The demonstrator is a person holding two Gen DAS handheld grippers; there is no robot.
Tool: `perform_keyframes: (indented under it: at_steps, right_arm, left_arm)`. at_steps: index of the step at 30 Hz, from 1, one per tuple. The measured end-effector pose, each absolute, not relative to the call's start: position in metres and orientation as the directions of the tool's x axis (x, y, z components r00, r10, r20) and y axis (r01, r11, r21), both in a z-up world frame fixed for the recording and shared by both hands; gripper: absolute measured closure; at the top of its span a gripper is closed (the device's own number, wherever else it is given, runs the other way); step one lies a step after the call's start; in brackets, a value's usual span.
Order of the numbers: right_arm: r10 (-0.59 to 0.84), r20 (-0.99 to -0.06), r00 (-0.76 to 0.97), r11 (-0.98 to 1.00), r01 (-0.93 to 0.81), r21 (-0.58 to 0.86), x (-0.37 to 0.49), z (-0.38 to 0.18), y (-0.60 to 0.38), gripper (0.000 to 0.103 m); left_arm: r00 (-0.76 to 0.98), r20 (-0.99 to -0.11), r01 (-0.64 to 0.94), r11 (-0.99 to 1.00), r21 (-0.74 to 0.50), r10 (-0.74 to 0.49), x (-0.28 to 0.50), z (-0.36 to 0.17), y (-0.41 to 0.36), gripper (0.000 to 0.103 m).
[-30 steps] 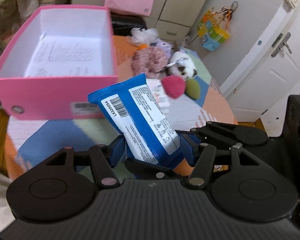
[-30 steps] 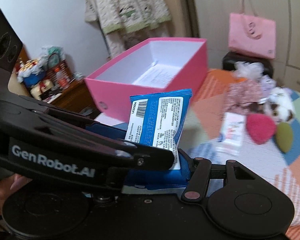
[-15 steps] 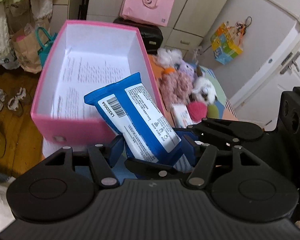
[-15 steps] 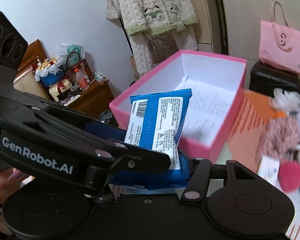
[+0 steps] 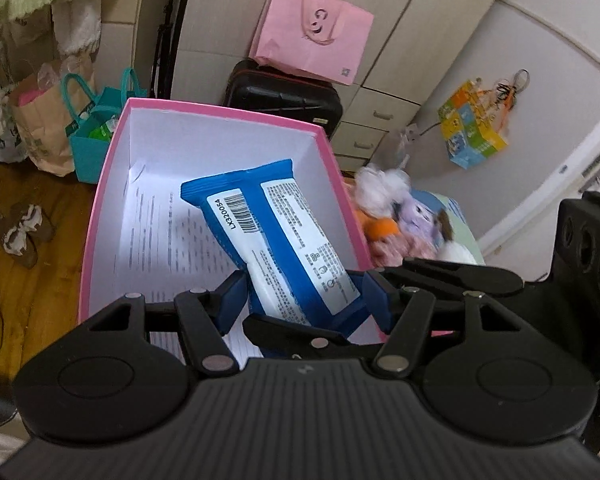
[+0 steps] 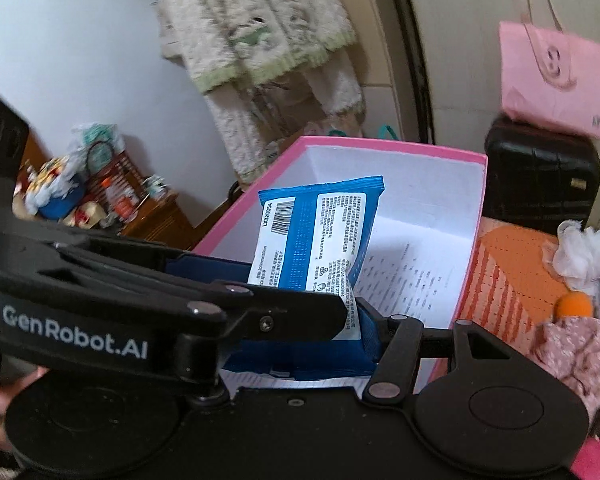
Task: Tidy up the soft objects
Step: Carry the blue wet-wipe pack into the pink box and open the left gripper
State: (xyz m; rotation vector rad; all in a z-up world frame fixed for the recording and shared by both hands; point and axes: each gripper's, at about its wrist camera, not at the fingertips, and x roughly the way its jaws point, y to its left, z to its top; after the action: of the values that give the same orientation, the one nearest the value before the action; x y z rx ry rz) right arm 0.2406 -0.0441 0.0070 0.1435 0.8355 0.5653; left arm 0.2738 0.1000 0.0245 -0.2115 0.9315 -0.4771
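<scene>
A blue wipes packet [image 5: 268, 232] with a white barcode label hangs tilted over the inside of the pink box [image 5: 96, 232]. My left gripper [image 5: 304, 304] is shut on the packet's lower end, a blue pad on each side. In the right wrist view my right gripper [image 6: 300, 320] is shut on the same packet [image 6: 320, 232], above the pink box [image 6: 392, 146]. The left gripper's black body crosses in front and hides the right gripper's left finger. A printed sheet [image 5: 156, 240] lines the box floor. Soft toys [image 5: 384, 188] lie on the table to the right of the box.
A pink floral soft item [image 6: 580, 344], an orange ball [image 6: 576, 306] and a white plush [image 6: 580, 252] sit on the patterned tablecloth. Behind the box stand a black suitcase [image 5: 284, 92] with a pink paper bag [image 5: 312, 48]. A teal bag [image 5: 96, 136] and shoes [image 5: 24, 232] are on the wooden floor at left.
Both grippers have carried the packet from above the tablecloth leftwards to above the open pink box. The soft toys have slid to the right edge of both views. Both grips are unchanged.
</scene>
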Motion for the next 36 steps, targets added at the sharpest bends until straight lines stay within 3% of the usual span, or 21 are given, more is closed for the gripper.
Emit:
perform_keyframes:
  at_steps: [8, 18, 21, 36]
  right_arm:
    - [0.455, -0.735, 0.503, 0.877, -0.397, 0.271, 0.299, -0.01, -0.029, 0.039]
    - [0.403, -0.786, 0.468, 0.869, -0.465, 0.168, 0.316, -0.018, -0.01, 0.037]
    - [0.345, -0.789, 0.509, 0.882, -0.463, 0.087, 0.316, -0.019, -0.005, 0.035]
    - [0.359, -0.743, 0.564, 0.875, -0.48, 0.059, 0.269, 0.011, -0.033, 0.034]
  left_arm:
    - [0.471, -0.731, 0.227, 0.868, -0.441, -0.494, 0.332, -0.003, 0.106, 0.042]
    - [0.456, -0.744, 0.145, 0.866, -0.479, -0.488, 0.345, -0.021, 0.121, 0.042]
    - [0.495, -0.751, 0.141, 0.893, -0.428, -0.438, 0.338, -0.016, 0.124, 0.04]
    - [0.603, -0.698, 0.29, 0.921, -0.259, -0.386, 0.269, 0.032, 0.12, 0.039]
